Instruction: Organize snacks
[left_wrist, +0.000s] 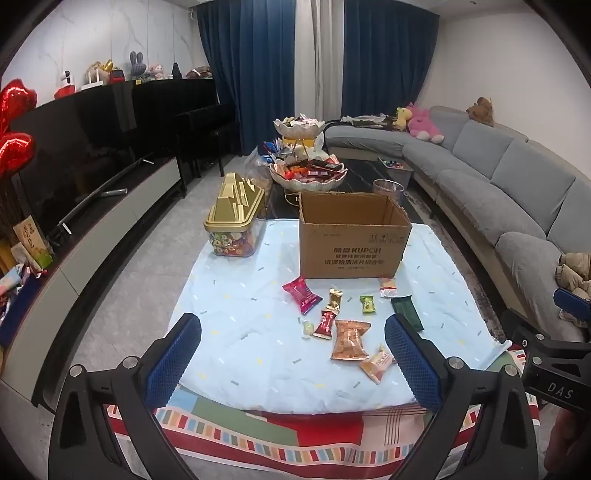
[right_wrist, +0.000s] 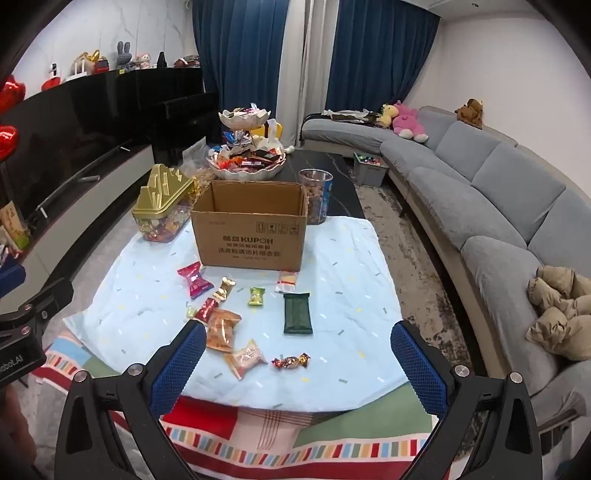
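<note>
Snack packets (right_wrist: 221, 328) lie scattered beyond both wide-open, empty claws.

The open brown cardboard box (left_wrist: 354, 240) on the pale blue cloth carries "KUPOH" in dark print on its front face, seen in both wrist views. Chinese characters stand before that word and in two lines beneath it, too small to read surely; small handling symbols sit above them towards the right. The black body of the other gripper (left_wrist: 554, 384), at the right edge of the left wrist view, bears white letters "DAS". In the right wrist view the black gripper body (right_wrist: 18, 360) at the left edge shows "obot.AI", its beginning cut off. The small pale orange snack packet (right_wrist: 245, 358) carries lettering too blurred to read.
</note>
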